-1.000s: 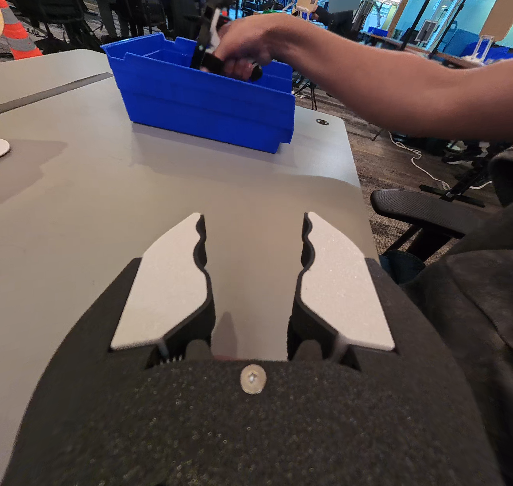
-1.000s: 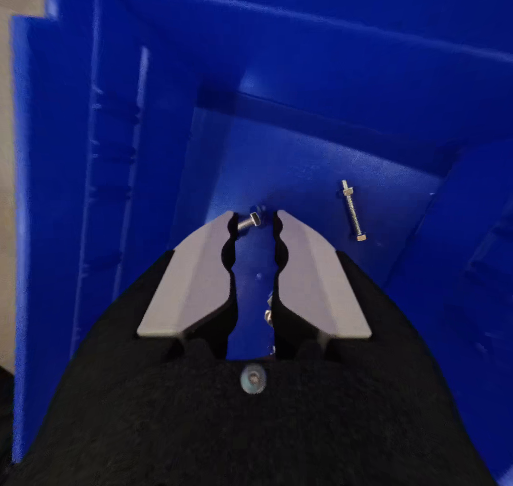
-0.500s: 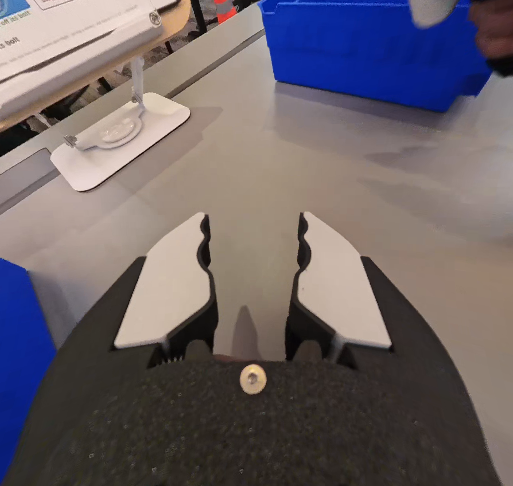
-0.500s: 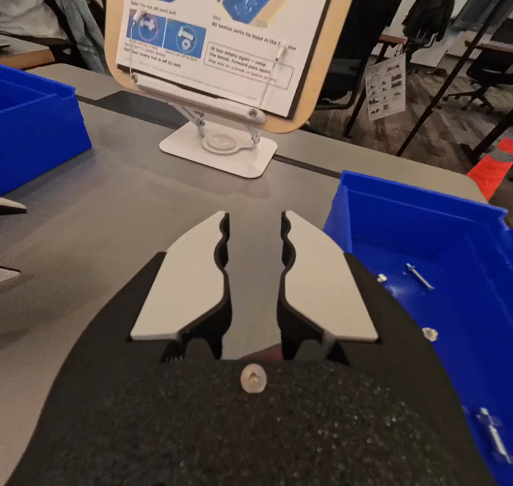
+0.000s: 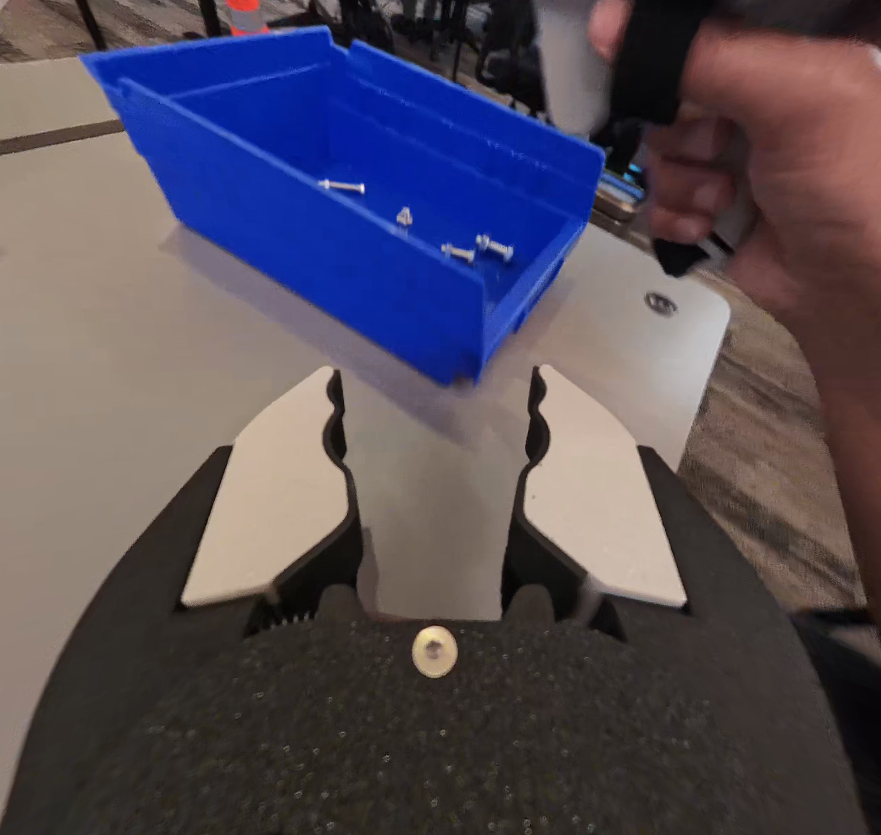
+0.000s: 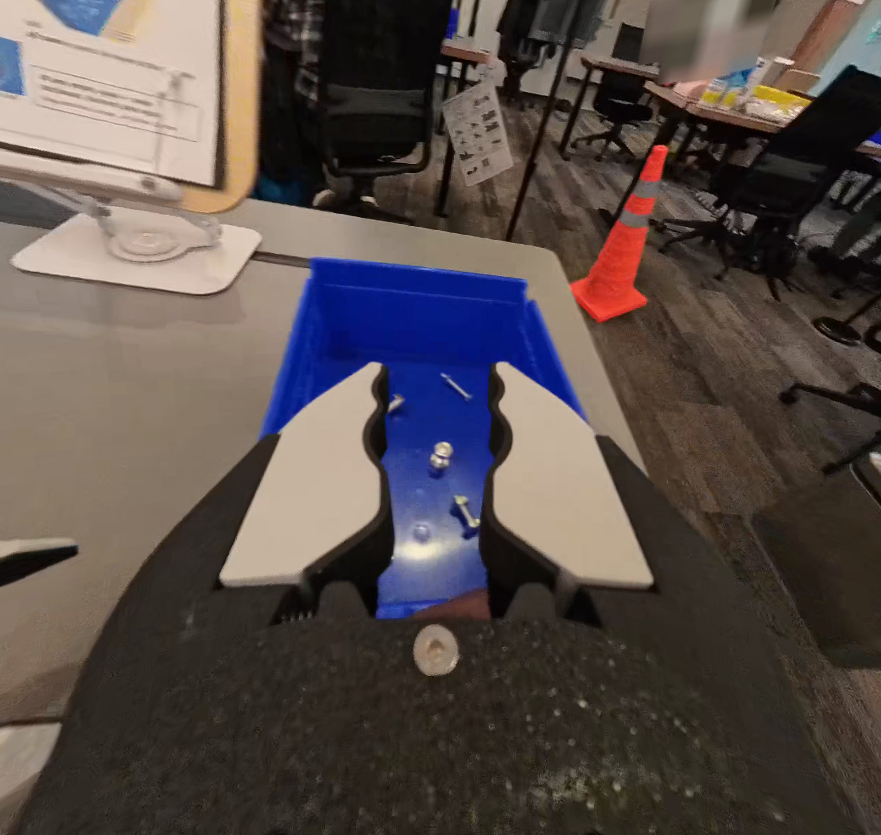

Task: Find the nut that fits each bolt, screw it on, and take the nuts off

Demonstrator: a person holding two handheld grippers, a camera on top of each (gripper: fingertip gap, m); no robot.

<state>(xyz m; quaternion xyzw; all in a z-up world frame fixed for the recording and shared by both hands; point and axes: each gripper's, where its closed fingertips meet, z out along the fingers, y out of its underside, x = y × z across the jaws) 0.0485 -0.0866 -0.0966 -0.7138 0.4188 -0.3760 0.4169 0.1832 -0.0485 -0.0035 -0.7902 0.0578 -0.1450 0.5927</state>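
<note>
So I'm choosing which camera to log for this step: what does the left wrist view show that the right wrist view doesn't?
Only the left wrist view shows the person's hand gripping the other gripper's black handle, and the left gripper open over bare table.

Only the right wrist view shows the instruction board on its white stand, and the right gripper open above the bin.

Both show the blue bin with loose bolts inside, and the orange cone.
</note>
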